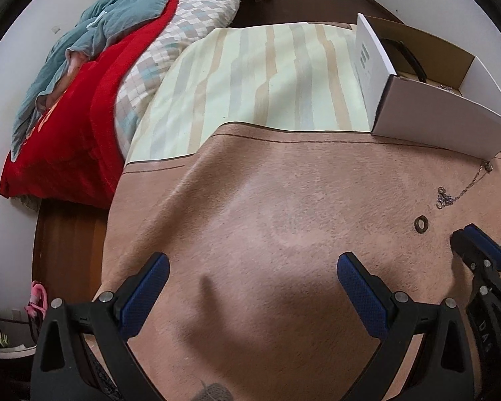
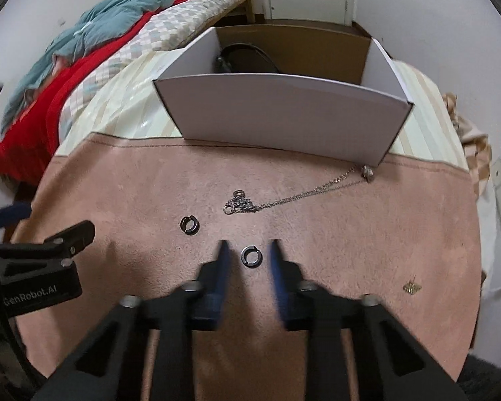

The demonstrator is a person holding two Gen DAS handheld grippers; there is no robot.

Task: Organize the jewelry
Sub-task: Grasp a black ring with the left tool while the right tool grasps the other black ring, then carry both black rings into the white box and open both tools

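In the right wrist view my right gripper [image 2: 248, 245] is open, its blue fingers on either side of a dark ring [image 2: 249, 256] lying on the pink cloth [image 2: 350, 250], not touching it. A second dark ring [image 2: 189, 225] lies to the left; it also shows in the left wrist view [image 1: 421, 224]. A silver chain necklace [image 2: 284, 198] stretches from a bunched end to a pendant near the white box [image 2: 284, 117]. A small gold earring [image 2: 411, 287] lies at the right. My left gripper [image 1: 250, 267] is open and empty over bare cloth.
The open white cardboard box [image 1: 417, 100] holds a dark band [image 2: 247, 55]. It stands on a striped cloth [image 1: 250, 77]. A bed with red and teal bedding [image 1: 83, 100] lies to the left. The table's edge drops to a wooden floor [image 1: 66, 250] at the left.
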